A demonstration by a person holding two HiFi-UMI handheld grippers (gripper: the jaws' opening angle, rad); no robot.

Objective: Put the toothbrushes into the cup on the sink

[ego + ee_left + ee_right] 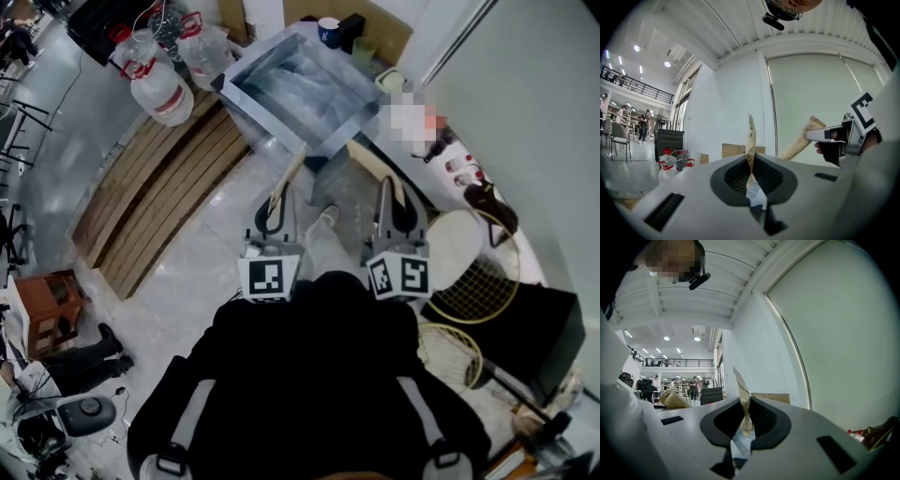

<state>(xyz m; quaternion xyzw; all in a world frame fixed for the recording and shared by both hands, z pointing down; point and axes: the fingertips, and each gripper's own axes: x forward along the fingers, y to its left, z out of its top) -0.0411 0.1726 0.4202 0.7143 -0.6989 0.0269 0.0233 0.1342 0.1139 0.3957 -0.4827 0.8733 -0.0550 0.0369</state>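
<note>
I hold one brown paper-wrapped toothbrush in each gripper, and both grippers point level toward the steel sink (246,94) ahead. My left gripper (279,208) is shut on its wrapped toothbrush (289,176), which stands up thin between the jaws in the left gripper view (750,138). My right gripper (395,208) is shut on the other wrapped toothbrush (373,161), seen edge-on in the right gripper view (741,394). Both stop short of the sink. A dark blue cup (328,31) stands behind the sink's far corner, and a pale cup (390,82) stands at its right.
Water jugs (161,90) stand left of the sink, with wooden planks (155,192) on the floor beside them. Badminton rackets (480,274) and a black box (539,333) lie at the right along a pale wall. A dark cabinet (669,143) stands far left.
</note>
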